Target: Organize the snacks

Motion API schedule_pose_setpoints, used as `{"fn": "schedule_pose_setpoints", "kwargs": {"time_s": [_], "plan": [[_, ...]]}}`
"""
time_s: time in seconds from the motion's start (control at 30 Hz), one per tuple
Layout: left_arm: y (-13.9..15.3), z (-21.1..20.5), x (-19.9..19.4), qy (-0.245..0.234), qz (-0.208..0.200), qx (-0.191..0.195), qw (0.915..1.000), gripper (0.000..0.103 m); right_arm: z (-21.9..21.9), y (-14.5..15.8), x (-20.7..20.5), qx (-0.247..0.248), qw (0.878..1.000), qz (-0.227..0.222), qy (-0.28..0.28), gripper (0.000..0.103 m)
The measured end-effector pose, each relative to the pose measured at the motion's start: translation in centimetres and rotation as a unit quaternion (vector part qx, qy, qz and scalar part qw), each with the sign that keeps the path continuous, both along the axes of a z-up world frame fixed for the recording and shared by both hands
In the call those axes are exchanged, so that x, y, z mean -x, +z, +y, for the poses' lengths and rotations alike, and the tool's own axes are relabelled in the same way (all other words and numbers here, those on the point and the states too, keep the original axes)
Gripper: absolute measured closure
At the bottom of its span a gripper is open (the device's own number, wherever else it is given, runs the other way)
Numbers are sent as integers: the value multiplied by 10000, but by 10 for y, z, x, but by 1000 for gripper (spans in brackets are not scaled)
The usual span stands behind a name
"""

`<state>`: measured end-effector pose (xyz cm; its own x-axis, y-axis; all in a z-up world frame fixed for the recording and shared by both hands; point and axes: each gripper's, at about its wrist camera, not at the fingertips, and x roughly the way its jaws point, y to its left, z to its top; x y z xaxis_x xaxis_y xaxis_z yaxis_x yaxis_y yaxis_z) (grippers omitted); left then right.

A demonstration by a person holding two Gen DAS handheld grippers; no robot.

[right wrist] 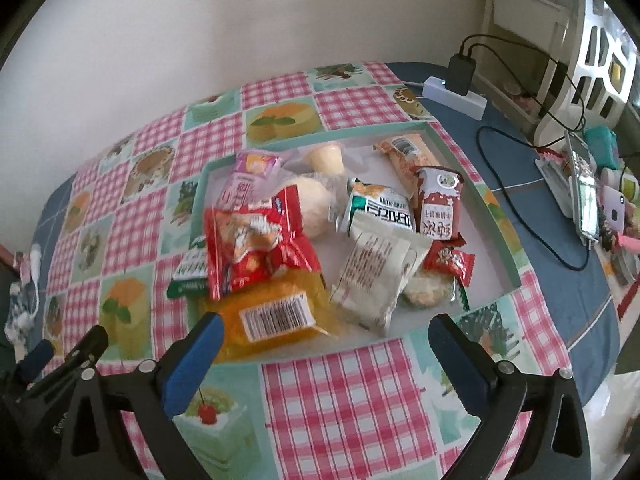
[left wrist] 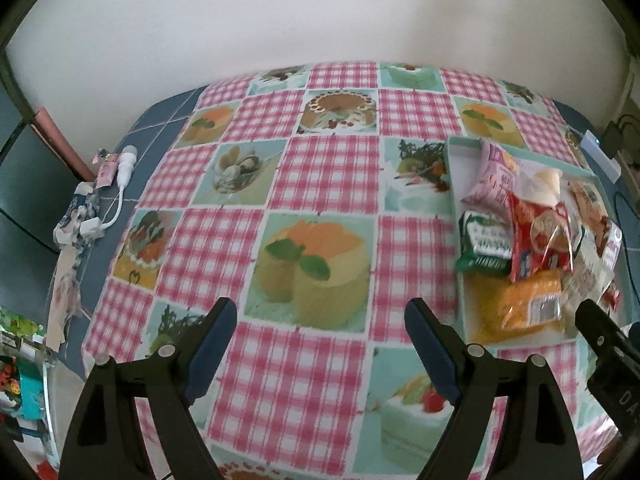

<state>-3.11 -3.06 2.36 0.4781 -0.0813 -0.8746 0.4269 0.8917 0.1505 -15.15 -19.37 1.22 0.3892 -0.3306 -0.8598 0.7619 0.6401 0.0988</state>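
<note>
Blue-padded and spread wide with nothing between them, our right gripper and left gripper hang over the checked tablecloth. Just beyond the right one, the snacks lie heaped in the shallow teal tray, presumably gathered there to keep them together; the left has only bare cloth ahead.

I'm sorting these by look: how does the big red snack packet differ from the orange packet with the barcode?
The red packet is crinkled, with a snack picture printed on it; the orange packet is translucent and shows a white barcode label. The red packet lies partly on top of the orange packet, which sits lower, nearest the tray's front rim. Both are sealed and lie in the tray.
</note>
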Motion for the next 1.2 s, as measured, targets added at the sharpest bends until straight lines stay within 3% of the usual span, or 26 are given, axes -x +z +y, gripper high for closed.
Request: {"fn": "schedule_pose_setpoints", "kwargs": {"time_s": [0.47, 1.2], "plan": [[0, 21, 4, 93, -13, 13, 10000, 17, 19, -1, 5, 193, 9996, 122, 160, 0], [-7, 18, -2, 76, 149, -26, 9999, 17, 20, -10, -2, 53, 9992, 345, 176, 0]]}}
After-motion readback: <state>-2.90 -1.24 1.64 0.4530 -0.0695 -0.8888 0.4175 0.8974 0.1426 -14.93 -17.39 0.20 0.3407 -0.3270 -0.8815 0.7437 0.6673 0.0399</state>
